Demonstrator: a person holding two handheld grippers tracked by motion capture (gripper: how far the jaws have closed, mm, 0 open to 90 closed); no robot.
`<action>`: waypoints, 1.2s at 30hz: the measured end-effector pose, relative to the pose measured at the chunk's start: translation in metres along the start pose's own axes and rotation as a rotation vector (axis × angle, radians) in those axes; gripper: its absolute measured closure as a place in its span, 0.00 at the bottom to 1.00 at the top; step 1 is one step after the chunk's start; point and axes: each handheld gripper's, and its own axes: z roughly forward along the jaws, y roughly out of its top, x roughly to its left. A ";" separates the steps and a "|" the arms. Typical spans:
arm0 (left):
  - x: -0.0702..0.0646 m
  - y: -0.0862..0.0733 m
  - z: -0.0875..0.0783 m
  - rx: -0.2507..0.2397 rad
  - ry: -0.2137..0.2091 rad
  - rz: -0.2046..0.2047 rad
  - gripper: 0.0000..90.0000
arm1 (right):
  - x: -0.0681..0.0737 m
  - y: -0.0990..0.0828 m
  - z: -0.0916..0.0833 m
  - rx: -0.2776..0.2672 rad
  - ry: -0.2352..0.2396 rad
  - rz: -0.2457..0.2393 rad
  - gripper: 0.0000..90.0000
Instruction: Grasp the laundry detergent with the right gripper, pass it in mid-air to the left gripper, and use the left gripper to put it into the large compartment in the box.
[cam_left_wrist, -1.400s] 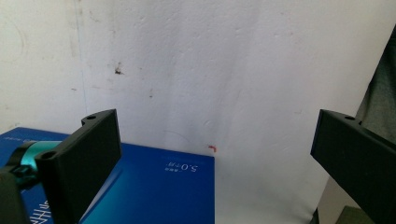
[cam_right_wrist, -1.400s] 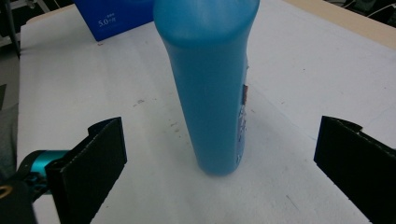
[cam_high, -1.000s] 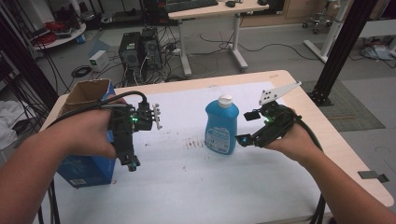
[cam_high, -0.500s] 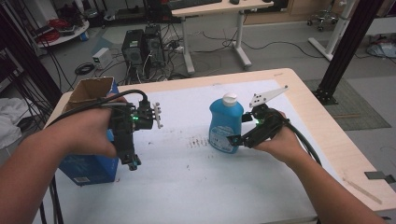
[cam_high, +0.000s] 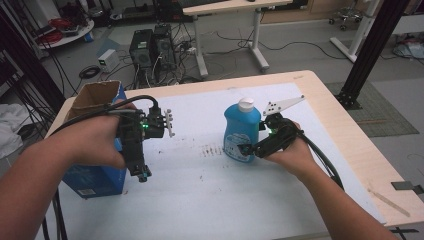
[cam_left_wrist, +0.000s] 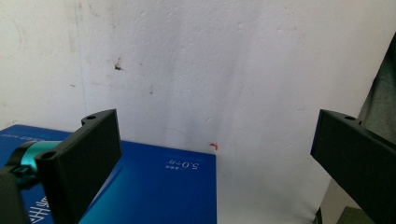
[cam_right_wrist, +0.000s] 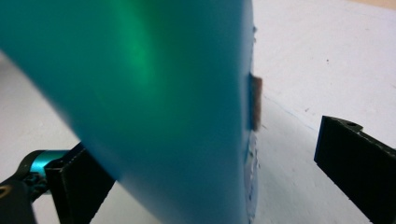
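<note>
High view: desk (cam_high: 210, 200) with white cover, blue box (cam_high: 97, 177) at its left edge with an open cardboard box (cam_high: 95, 95) behind it, blue detergent bottle (cam_high: 242, 132) with white cap standing upright near desk centre, right of the boxes and well apart from them. Right tongs (cam_high: 246, 148) come in from the bottle's right side at its lower body. Right gripper view shows the bottle (cam_right_wrist: 140, 93) between the spread jaws, one jaw close to its wall, the other clearly apart, so not pinching yet. Left tongs (cam_high: 142, 175) hang over the front of the blue box, jaws spread wide with nothing between them, seen in the left gripper view over the box top (cam_left_wrist: 154, 186).

Risks, biggest first: bottle is tall and grabbed low, so a one-sided jaw contact could push it over or slide it across the cover. Smooth curved wall could slip out if the pinch is off-centre. Squeezing too hard might dent it or force liquid at the cap. Left tongs could bump the blue box if lowered.

Writing: blue box top reads "5.0" plus small characters, upside down and illegible. Bottle label (cam_high: 235, 145) is too blurred to read.
</note>
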 end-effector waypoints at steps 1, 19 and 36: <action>0.000 0.000 0.000 0.000 0.000 0.000 0.02 | 0.000 0.000 0.002 -0.012 -0.003 0.002 0.01; 0.001 -0.002 -0.001 -0.005 -0.001 -0.002 0.02 | 0.000 -0.003 0.014 -0.113 -0.004 0.026 0.02; 0.002 -0.004 0.001 -0.005 -0.002 -0.007 0.02 | 0.002 -0.007 0.015 -0.143 -0.011 0.009 0.14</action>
